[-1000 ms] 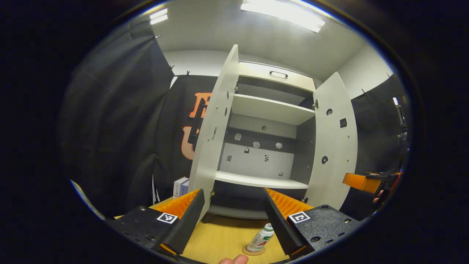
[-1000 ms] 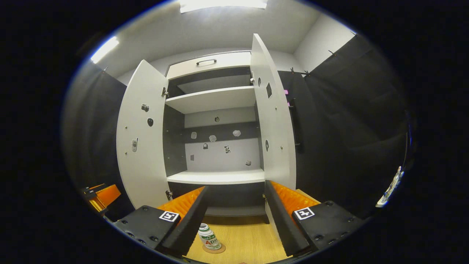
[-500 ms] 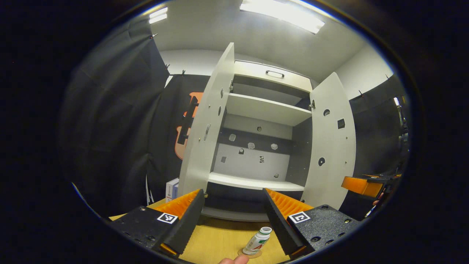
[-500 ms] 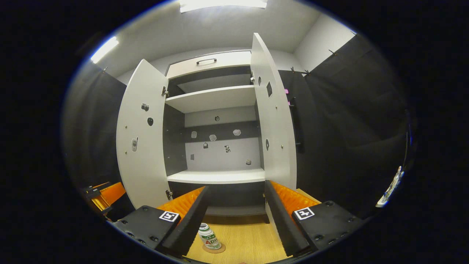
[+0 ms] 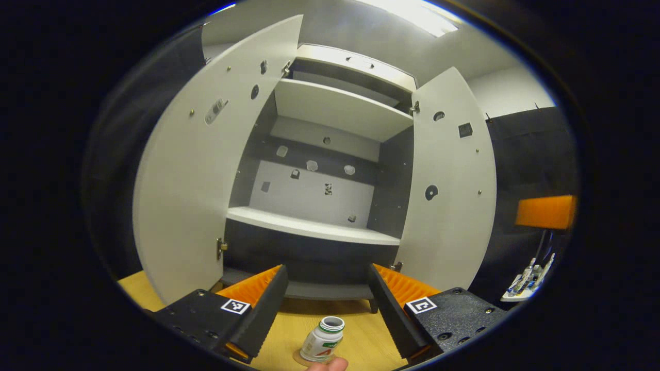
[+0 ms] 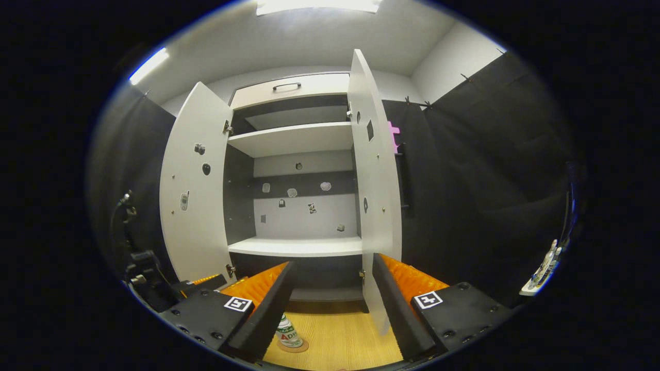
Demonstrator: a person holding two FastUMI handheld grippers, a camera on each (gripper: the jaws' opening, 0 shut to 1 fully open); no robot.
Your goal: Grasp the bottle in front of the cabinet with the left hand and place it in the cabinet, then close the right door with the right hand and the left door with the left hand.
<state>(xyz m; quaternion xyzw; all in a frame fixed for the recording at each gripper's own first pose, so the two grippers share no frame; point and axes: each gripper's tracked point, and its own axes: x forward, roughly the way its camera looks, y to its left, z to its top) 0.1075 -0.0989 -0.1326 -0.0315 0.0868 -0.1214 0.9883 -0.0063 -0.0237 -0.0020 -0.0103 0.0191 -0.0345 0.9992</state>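
A small white bottle (image 5: 322, 342) with a green-rimmed cap stands on a round coaster on the wooden table (image 5: 278, 340), in front of the open cabinet. My left gripper (image 5: 327, 268) is open, and the bottle sits low between its fingers without touching either. In the right gripper view the bottle (image 6: 289, 336) is partly hidden behind one finger of my open right gripper (image 6: 334, 260). Both cabinet doors stand open: the left door (image 5: 191, 196) and the right door (image 5: 448, 196). The lower shelf (image 5: 309, 224) is bare. The right gripper (image 5: 546, 211) shows far right in the left gripper view.
The right door (image 6: 374, 196) is seen almost edge-on, close ahead of my right gripper. The left gripper (image 6: 203, 281) and its cable sit at the lower left there. A white tray with small items (image 5: 526, 283) lies off to the right. A fingertip (image 5: 330, 365) shows at the bottom edge.
My left gripper has swung right and closer to the cabinet, so the bottle now sits centred between its fingers. The right gripper has shifted slightly; the doors have not moved.
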